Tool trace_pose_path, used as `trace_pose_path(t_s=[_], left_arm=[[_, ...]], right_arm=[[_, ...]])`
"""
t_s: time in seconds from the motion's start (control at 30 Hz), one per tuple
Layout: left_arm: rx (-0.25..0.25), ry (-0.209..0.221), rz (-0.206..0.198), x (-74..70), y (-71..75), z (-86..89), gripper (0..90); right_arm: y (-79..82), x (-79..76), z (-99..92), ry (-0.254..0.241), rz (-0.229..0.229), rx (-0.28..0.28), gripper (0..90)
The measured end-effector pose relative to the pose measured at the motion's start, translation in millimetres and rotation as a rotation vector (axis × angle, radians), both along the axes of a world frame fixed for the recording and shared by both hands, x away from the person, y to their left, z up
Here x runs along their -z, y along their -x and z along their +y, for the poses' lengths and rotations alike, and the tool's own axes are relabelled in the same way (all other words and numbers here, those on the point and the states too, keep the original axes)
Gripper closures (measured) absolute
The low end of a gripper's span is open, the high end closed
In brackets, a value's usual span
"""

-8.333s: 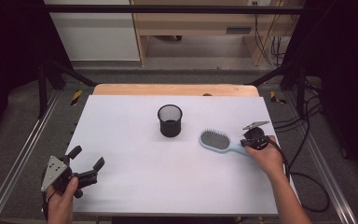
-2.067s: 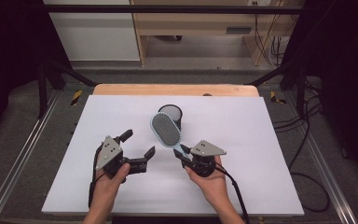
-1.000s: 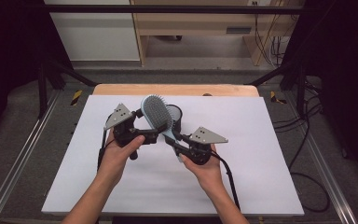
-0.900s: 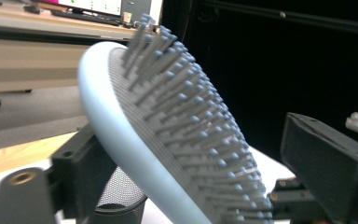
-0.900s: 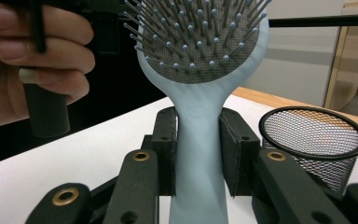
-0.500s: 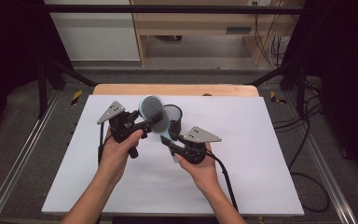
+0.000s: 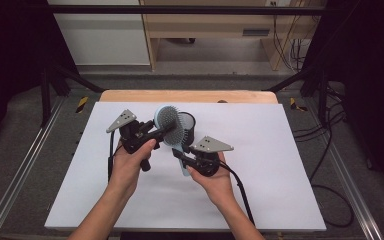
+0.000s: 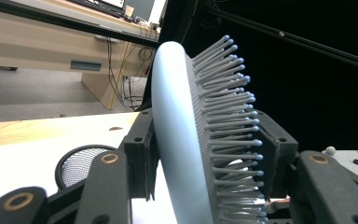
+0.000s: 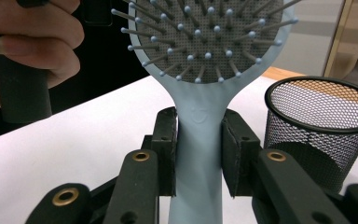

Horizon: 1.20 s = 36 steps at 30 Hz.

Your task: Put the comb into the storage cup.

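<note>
Pale blue plastic is what both grippers are sharing: the hairbrush (image 7: 171,128) is being held upright just in front of the black mesh cup (image 7: 187,127), bristles facing the person. The right gripper (image 9: 198,154) is clamping the handle just below the head, one pad on each edge. The left gripper (image 8: 205,154) is taking the head; its jaws have just been closing, and one pad is now lying flat on the smooth back while the other is meeting the bristle tips.

This looks like a handover ahead of dropping the brush into the cup. To do it well, the left pads should be biting firmly before the right ones are letting go; bristles give under pressure, so the head may be rocking in that grip. Whether the bristle-side pad is already pressing hard is difficult to judge from here. Easing the right jaws apart slowly, with the handle kept pointing down towards the cup's mouth, is the safer course.

Under the cup, a white sheet (image 7: 280,165) is covering the table, with a strip of bare wood (image 7: 130,96) showing at the edge beyond the cup. Further beyond the cup, a grey floor, a wooden desk (image 7: 220,25) and hanging cables (image 7: 285,35) are filling the room, with dark curtains at either side.
</note>
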State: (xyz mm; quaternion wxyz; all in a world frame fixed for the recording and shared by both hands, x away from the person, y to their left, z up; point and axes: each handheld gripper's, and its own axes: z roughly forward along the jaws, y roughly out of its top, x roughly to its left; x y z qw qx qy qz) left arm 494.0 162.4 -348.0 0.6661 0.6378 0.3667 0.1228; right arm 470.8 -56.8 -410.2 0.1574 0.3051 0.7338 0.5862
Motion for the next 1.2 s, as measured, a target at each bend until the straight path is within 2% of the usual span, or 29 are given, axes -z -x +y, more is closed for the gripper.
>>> trace_pose_path(t_s=[0.3,0.53,0.6,0.67,0.7,0.77,0.9,1.1,1.13,1.2], left_arm=[[0.008,-0.008,-0.013,-1.2,2.6,-3.7,52.0],[0.021,-0.013,-0.042,-1.8,4.2,-4.9,52.6],[0.014,-0.021,-0.049,-2.2,4.9,-4.5,52.7],[0.005,-0.014,-0.056,-2.8,5.1,-3.6,52.7],[0.000,-0.013,-0.062,-3.3,5.2,-3.1,52.7],[-0.005,-0.010,-0.068,-3.9,5.2,-2.1,52.7],[-0.023,-0.011,-0.079,-4.6,5.1,-0.5,52.6],[-0.044,-0.021,-0.099,-8.1,7.6,1.2,52.6],[-0.051,-0.023,-0.109,-10.8,8.5,2.0,52.6],[-0.058,-0.021,-0.121,-14.8,8.6,3.1,52.6]], right_arm=[[-0.5,-0.8,1.0,0.025,0.012,0.007,69.6],[-0.5,-3.8,0.7,0.048,0.013,0.005,67.8],[0.3,-4.6,-0.5,0.046,0.021,0.002,60.5],[1.1,-5.5,-2.4,0.067,0.028,0.029,45.8],[1.1,-6.1,-4.2,0.076,0.041,0.037,41.8],[1.8,-7.0,-7.7,0.084,0.051,0.040,36.0],[3.2,-6.4,-18.0,0.132,0.067,0.067,23.3],[4.4,-1.3,-37.7,0.176,0.077,0.098,14.6],[5.6,1.2,-52.9,0.196,0.077,0.115,11.5],[7.7,3.0,-66.0,0.195,0.067,0.130,9.8]])
